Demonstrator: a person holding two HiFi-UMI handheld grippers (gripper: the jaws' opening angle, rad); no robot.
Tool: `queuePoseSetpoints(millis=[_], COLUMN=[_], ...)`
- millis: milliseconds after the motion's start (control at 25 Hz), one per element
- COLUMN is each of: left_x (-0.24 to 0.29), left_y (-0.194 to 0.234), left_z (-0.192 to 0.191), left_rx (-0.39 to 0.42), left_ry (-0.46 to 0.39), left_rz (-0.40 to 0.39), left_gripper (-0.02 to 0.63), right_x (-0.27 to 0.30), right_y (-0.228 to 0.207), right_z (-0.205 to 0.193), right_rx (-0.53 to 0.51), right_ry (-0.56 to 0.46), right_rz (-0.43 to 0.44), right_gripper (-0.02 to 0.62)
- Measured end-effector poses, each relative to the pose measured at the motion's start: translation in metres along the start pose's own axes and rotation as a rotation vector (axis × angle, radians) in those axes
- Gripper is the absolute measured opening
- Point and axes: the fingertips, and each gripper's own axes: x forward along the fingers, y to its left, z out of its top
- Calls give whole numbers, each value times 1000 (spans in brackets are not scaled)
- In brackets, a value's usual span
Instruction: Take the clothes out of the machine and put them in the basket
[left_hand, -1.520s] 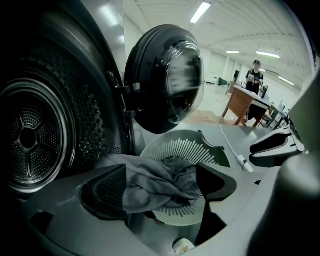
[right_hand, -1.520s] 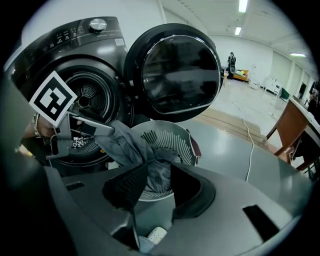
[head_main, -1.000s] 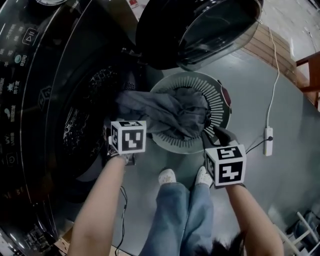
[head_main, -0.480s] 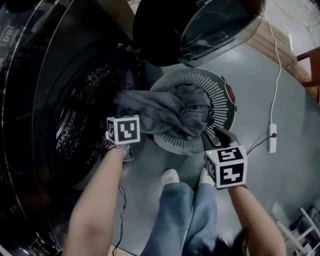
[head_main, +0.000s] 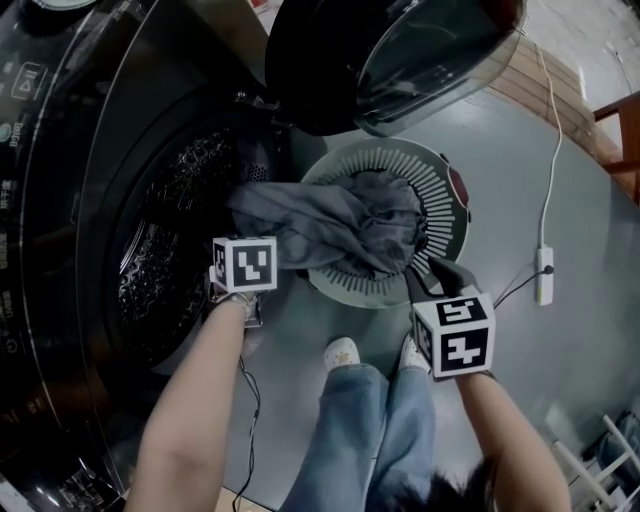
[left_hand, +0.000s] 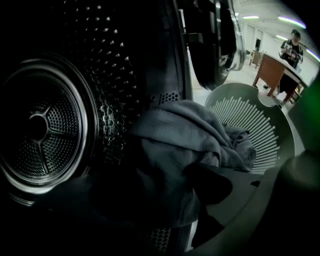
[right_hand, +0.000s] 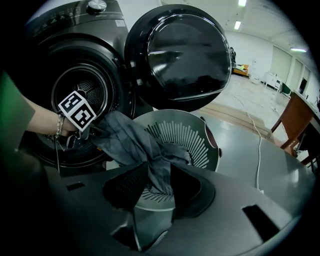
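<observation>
— What had changed, going left to right?
— At the mouth of the machine we saw the left gripper had just been closing its jaws round the grey garment. It was dark there, so we judged it probably pinched the cloth. The right gripper stayed clamped on the other end, at the near rim of the basket.
— And the counts?
— We counted one garment, one basket, two grippers. The garment hung from the machine's mouth into the basket. The machine's depths were too dim for us to read.
</observation>
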Motion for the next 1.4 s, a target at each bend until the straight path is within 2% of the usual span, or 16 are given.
queuePoseSetpoints(millis=[80,120,160,200,240,520,800,1120,1400], left_x=[-9,-15,-22,-28,-33,-70,-108,-145,-155], left_y=[0,1,-1,-4,-8,-43,-98,-167,-205], left_z=[1,2,4,7,10,23,58,92,99], left_rx=[40,55,65,67,59,-45,-91,-76,-121], left_ry=[-7,-12,-20,-28,-36,-85,-192,-301,-287], left_rz=[40,57,65,60,46,-45,-180,-357,-504], left_gripper=[318,269,121,24,14,12,12,12,14], right_x=[-7,-11,-15,-18,-22,-47,-72,-90,-98], right_y=[-1,-2,-4,-6,-8,-27,-41,-56,-62], right_z=[3,5,6,8,9,19,27,29,27], right_rx=[-2,-3,-5,-6,-10,-33,-16,-6,4], right_ry=[-6,-10,-13,-16,-19,-29,-53,-64,-64], right_rz=[2,3,4,3,1,-12,-20,-31,-37], right_gripper=[143,142,141,141,141,138,135,132,129])
